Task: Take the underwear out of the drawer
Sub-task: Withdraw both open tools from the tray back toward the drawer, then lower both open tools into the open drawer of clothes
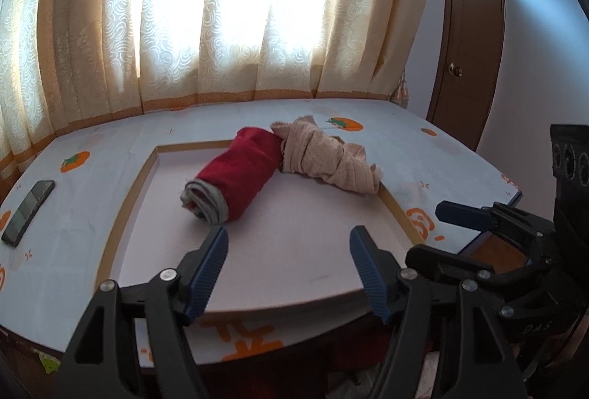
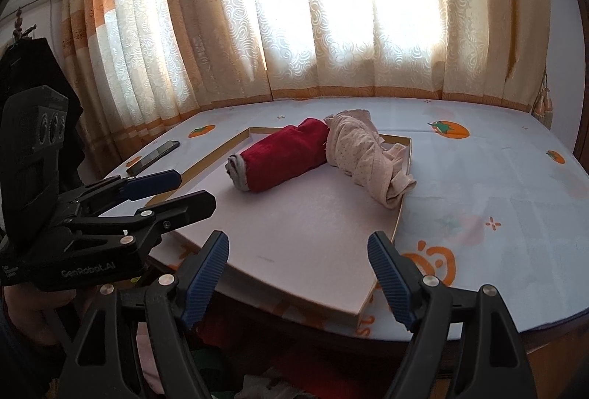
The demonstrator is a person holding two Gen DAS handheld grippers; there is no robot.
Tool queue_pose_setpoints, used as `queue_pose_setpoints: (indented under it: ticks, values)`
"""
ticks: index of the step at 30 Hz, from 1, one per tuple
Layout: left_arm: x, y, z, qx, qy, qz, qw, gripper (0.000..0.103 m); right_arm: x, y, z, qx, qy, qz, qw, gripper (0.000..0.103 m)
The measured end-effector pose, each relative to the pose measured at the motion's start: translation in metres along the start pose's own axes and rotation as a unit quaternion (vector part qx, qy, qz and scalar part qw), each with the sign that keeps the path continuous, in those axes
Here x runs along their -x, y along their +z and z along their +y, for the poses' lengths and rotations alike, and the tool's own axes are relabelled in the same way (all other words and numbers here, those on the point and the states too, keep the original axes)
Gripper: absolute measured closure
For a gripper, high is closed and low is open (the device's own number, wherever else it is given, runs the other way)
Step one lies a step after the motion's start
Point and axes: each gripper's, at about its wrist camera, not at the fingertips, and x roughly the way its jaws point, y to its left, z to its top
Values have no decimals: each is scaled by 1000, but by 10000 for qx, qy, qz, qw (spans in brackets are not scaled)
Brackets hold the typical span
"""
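A rolled red garment with a grey end and a bundled beige dotted garment lie on a shallow pale tray with a wooden rim, on a table with an orange-print cloth. Both show in the right wrist view too: the red roll, the beige bundle. My left gripper is open and empty, above the tray's near edge. My right gripper is open and empty, near the tray's front corner. Below the table edge, clothes show dimly; the drawer itself is not clear.
A dark phone lies on the table's left side. Patterned curtains hang behind the table. A brown door stands at the right. Each gripper shows in the other's view, the right one and the left one.
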Motion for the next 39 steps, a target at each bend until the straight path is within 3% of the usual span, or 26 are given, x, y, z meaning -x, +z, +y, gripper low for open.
queue_pose_setpoints:
  ticks: [10, 39]
  values:
    - [0, -32, -1, 237, 7, 231, 9995, 32, 7, -24, 5, -26, 20, 0, 10000, 21]
    - [23, -82, 22, 537, 461, 289, 9971, 29, 24, -78, 19, 3, -139, 168, 9998, 19]
